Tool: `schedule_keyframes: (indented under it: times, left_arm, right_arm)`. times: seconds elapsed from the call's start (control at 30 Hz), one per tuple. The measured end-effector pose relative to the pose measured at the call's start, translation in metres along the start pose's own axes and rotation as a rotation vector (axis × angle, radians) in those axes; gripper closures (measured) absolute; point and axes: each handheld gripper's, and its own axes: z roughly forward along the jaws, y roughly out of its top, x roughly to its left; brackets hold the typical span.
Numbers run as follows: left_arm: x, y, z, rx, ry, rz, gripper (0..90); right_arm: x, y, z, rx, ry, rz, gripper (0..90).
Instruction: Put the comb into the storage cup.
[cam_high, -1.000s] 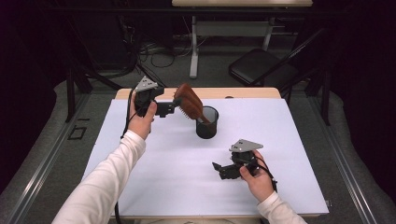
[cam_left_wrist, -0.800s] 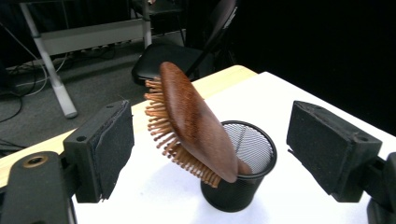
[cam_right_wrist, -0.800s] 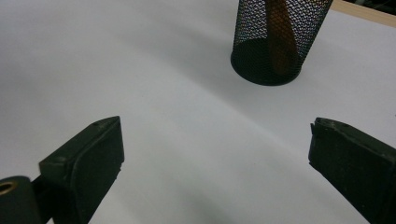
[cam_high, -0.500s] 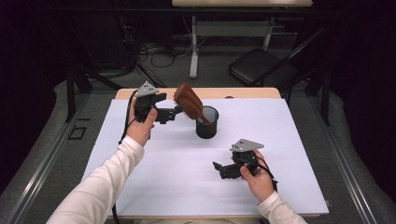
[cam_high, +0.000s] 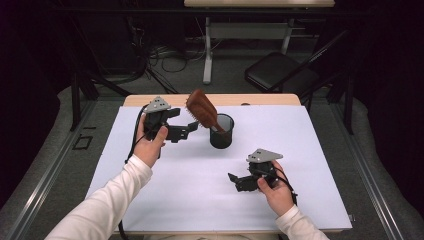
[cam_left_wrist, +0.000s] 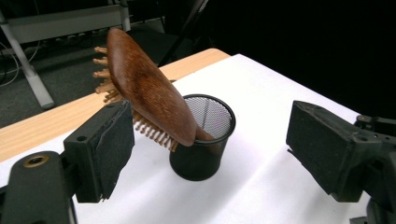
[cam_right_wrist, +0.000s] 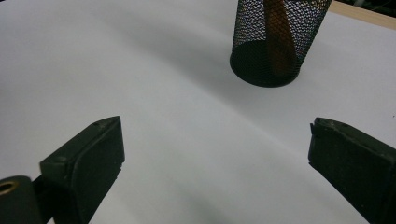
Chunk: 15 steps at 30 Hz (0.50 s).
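A brown wooden hairbrush stands handle-down in a black mesh cup, leaning left with its bristles facing down. My left gripper is just left of the brush head, open and apart from it. In the left gripper view the brush and cup sit ahead between the spread jaws, with nothing touching the pads. My right gripper rests open near the front right of the sheet. Its own view shows the cup farther off, with the brush handle inside.
A white sheet covers the tabletop, with a wooden edge along the far side. Beyond the table stand a dark chair and a desk leg with cables on the floor.
My left gripper has drawn back to the left, away from the brush head, jaws still spread. The brush stays leaning in the cup. The right gripper has not moved.
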Motion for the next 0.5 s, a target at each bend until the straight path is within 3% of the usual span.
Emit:
schedule_keyframes:
  times: [0.5]
  left_arm:
    - [-0.018,-0.016,-0.004,0.016,-0.045,0.018,15.6]
  right_arm:
    - [-0.003,0.003,-0.003,-0.011,-0.007,0.003,3.7]
